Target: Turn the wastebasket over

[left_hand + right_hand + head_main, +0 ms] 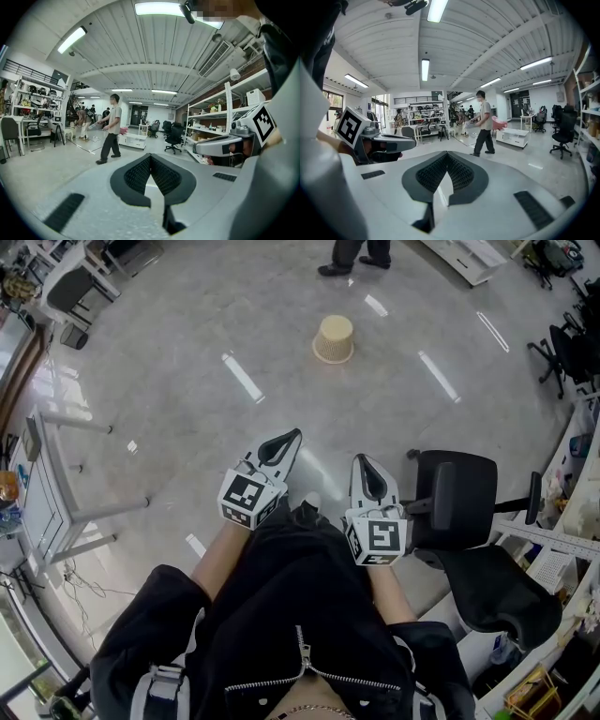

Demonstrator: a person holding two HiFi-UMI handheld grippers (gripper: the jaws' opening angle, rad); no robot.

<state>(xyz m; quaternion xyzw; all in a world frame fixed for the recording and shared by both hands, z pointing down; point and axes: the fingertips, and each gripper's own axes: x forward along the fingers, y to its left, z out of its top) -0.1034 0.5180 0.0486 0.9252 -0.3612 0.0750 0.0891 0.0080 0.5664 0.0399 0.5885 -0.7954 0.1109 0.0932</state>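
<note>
Wastebasket (333, 339): beige, standing on the grey floor (169, 418) with its wider end down, at 12 o'clock, well apart from both grippers. Left gripper (292, 435): jaws pressed together, nothing between. Right gripper (362, 459): likewise closed, empty. Black office chair (469, 521): 3 o'clock, near the right gripper

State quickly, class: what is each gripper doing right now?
Left gripper: closed, holding nothing.
Right gripper: closed, holding nothing.
</note>
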